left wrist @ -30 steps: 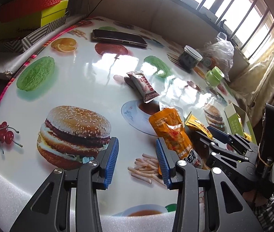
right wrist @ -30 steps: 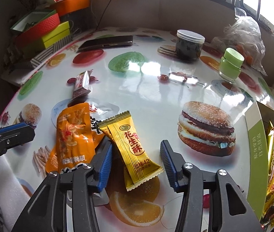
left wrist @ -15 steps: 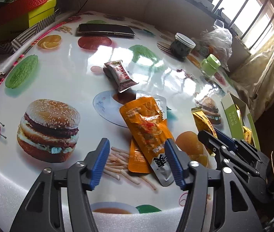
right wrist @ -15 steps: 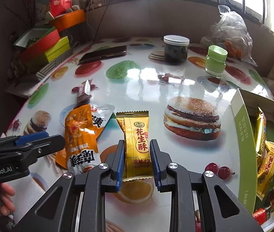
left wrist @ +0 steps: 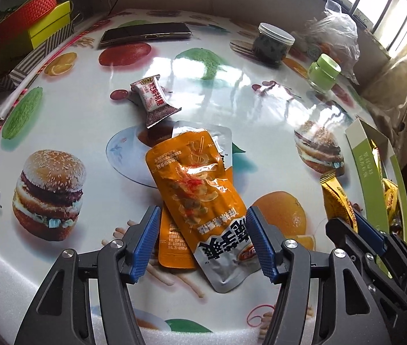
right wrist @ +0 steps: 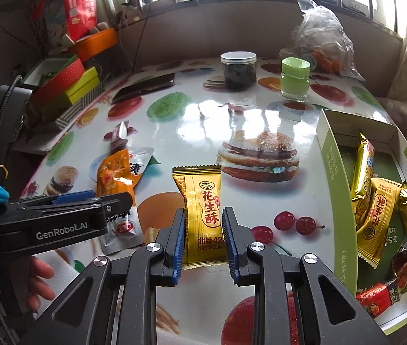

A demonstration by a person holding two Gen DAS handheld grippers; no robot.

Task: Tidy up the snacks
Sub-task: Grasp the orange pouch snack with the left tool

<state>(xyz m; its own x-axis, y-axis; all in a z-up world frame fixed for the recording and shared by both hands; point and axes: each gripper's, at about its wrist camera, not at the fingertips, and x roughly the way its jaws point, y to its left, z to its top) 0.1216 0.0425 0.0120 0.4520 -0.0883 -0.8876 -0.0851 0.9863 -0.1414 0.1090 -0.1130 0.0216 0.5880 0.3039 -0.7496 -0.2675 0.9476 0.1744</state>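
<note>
My right gripper (right wrist: 203, 240) has just closed its fingers on the yellow peanut snack (right wrist: 204, 207), ready for the green box (right wrist: 335, 172) at three o'clock, while my left gripper (left wrist: 200, 243) has opened wide around the orange pouch (left wrist: 194, 184), not yet gripping.

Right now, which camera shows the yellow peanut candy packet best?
The right wrist view: the yellow peanut candy packet faces the lens, label readable, clamped in the right tongs. The left wrist view shows it only edge-on near the frame's right side.
</note>
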